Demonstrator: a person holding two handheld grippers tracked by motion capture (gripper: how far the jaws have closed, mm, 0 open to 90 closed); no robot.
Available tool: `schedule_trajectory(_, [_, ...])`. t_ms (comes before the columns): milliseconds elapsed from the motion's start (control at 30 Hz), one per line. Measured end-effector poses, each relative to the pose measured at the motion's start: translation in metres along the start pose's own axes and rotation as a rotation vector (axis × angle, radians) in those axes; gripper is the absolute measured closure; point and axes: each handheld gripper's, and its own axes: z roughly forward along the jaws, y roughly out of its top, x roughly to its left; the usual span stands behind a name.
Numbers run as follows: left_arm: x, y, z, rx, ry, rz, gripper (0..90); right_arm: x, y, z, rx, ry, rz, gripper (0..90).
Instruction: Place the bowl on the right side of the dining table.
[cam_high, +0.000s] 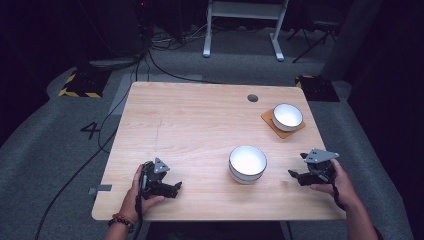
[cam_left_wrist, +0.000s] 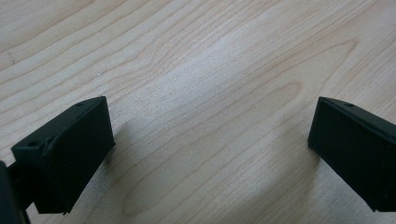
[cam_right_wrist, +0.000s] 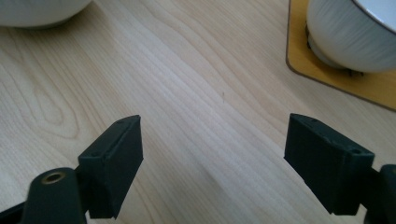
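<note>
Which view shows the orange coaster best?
The high view: the whole orange coaster is visible under the far bowl, near the table's right edge. The right gripper view crops it to one corner. The left gripper view looks at wood grain.

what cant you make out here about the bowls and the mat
- Near bowl, high view: glare whitens the inside, so any contents cannot be told; in the right gripper view the top edge cuts it to a sliver.
- Far bowl, high view: inside also washed out; in the right gripper view the top edge cuts off its rim.
- Orange mat, both views: the far bowl hides its middle.
</note>
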Motion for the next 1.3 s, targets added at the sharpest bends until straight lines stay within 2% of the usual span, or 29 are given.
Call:
schedule_trajectory(100, [0.0,0.0,0.0,0.0,-0.001,0.0,0.3,0.0,-0.005,0.001,0.0,0.003,-0.002,19.6])
schedule_trajectory(167, [0.0,0.0,0.0,0.0,0.0,0.0,0.3,0.001,-0.01,0.002,0.004,0.001,0.012,19.6])
schedule_trajectory(200, [0.0,0.0,0.0,0.0,0.0,0.0,0.3,0.003,-0.013,0.003,-0.006,0.006,0.039,19.6])
schedule_trajectory(233, [0.0,0.0,0.0,0.0,0.0,0.001,0.3,0.002,-0.015,0.002,0.002,0.007,0.031,19.5])
schedule_trajectory(267, [0.0,0.0,0.0,0.0,0.0,0.0,0.3,0.004,-0.016,0.003,-0.002,0.012,0.051,19.6])
schedule_trajectory(333, [0.0,0.0,0.0,0.0,-0.001,0.0,0.3,0.003,-0.02,0.003,0.002,0.01,0.037,19.6])
schedule_trajectory(500, [0.0,0.0,0.0,0.0,0.0,0.001,0.3,0.005,-0.026,0.003,-0.012,0.015,0.078,19.5])
schedule_trajectory(533, [0.0,0.0,0.0,0.0,0.0,0.001,0.3,0.003,-0.027,0.003,-0.013,0.017,0.065,19.3])
schedule_trajectory(700, [0.0,0.0,0.0,0.0,-0.001,0.0,0.3,0.003,-0.034,0.002,-0.033,0.033,0.103,19.3])
schedule_trajectory(833, [0.0,0.0,0.0,0.0,-0.001,-0.001,0.3,0.003,-0.04,0.003,-0.032,0.037,0.116,19.3])
schedule_trajectory(1133, [0.0,0.0,0.0,0.0,0.0,0.001,0.3,0.001,-0.054,0.001,-0.061,0.055,0.186,18.2])
schedule_trajectory(1200, [0.0,0.0,0.0,-0.001,0.001,-0.005,0.3,0.0,-0.059,0.001,-0.079,0.061,0.218,17.8])
schedule_trajectory(1300, [0.0,0.0,0.0,-0.001,0.002,-0.005,0.2,0.0,-0.062,-0.002,-0.074,0.068,0.224,18.0])
